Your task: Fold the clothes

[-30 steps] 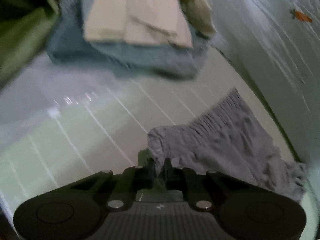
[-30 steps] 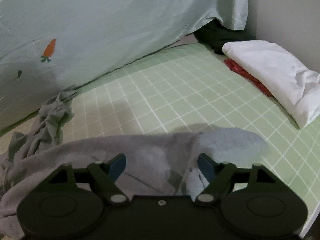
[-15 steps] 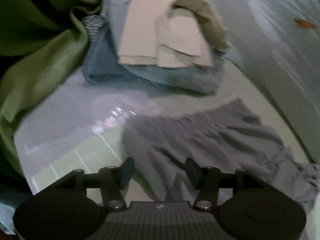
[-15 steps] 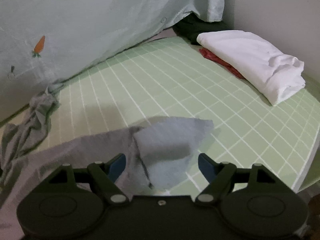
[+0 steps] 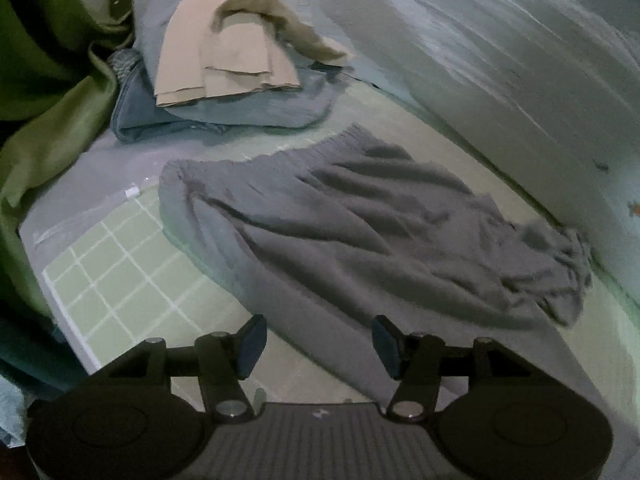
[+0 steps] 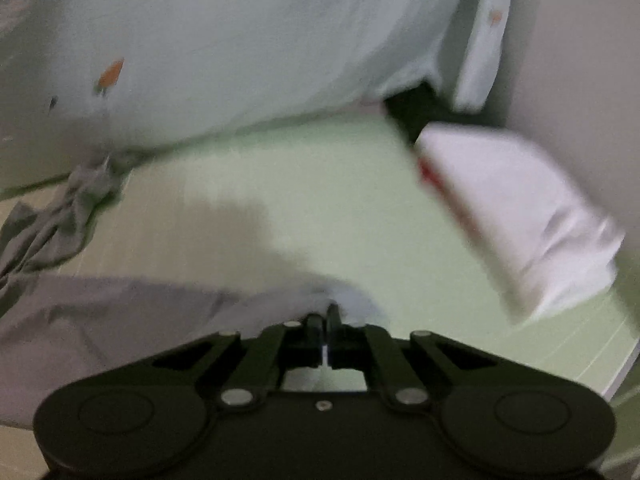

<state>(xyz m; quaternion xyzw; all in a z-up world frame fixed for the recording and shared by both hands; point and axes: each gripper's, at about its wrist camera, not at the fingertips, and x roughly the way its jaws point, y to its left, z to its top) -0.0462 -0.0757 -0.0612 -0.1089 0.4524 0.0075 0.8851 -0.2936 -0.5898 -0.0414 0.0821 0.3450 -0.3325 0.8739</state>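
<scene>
Grey trousers (image 5: 360, 232) lie spread on the green checked mat (image 5: 120, 280), with the gathered waistband at the far left. My left gripper (image 5: 319, 344) hovers above their near edge. Its jaws are opening and its pads touch no cloth. In the blurred right wrist view, my right gripper (image 6: 324, 314) is shut on a pale fold at the edge of the grey trousers (image 6: 120, 312). The cloth trails off to the left from the pinched fingertips.
Folded beige clothes (image 5: 224, 52) sit on a folded blue garment (image 5: 248, 114) at the far left, beside a green cloth (image 5: 48, 120). A pale duvet with carrot prints (image 5: 520, 60) borders the mat. A folded white garment (image 6: 520, 208) lies on a red one (image 6: 430, 174) at the right.
The left gripper let go of the trousers' corner, opened and drew back from it. The right gripper went from wide open to shut on the cloth edge and rose a little.
</scene>
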